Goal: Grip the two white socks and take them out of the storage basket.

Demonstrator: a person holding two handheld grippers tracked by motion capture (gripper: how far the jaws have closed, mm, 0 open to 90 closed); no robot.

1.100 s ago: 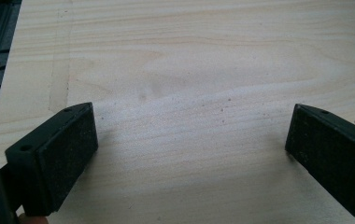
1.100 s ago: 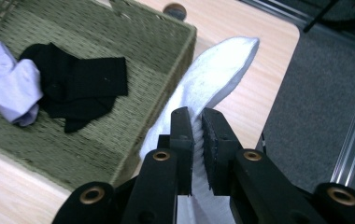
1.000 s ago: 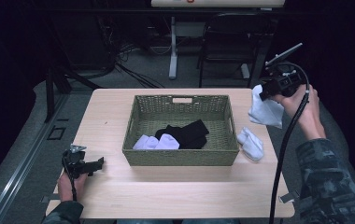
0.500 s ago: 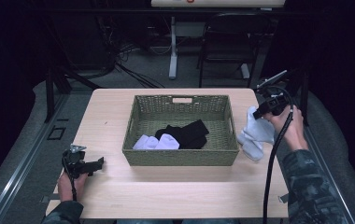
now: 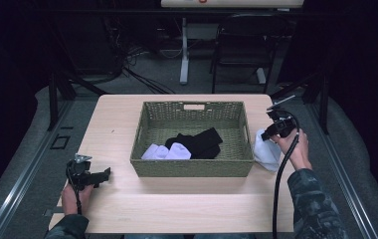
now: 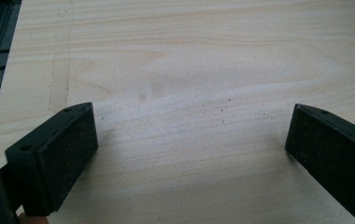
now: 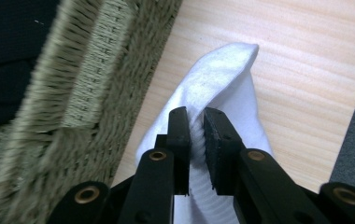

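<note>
A woven basket (image 5: 192, 167) stands mid-table with black socks (image 5: 199, 142) and white socks (image 5: 166, 152) inside. Just right of it lies a white sock (image 5: 265, 149) on the wood. My right gripper (image 5: 269, 133) is shut on that white sock (image 7: 222, 79), pinching its ribbed cuff between the jaws, close beside the basket wall (image 7: 91, 88). At the table's near left corner my left gripper (image 5: 102, 174) is held low over bare wood, open (image 6: 189, 140), with nothing between its pads.
The wooden table (image 5: 187, 209) has free room along its front and left side. A chair (image 5: 241, 50) and a table leg (image 5: 183, 55) stand on the floor beyond the far edge. Dark surroundings flank both sides.
My right gripper has come down and toward the basket, lowering the held white sock from above the table's right edge onto the wood beside the other one. The left gripper stayed put.
</note>
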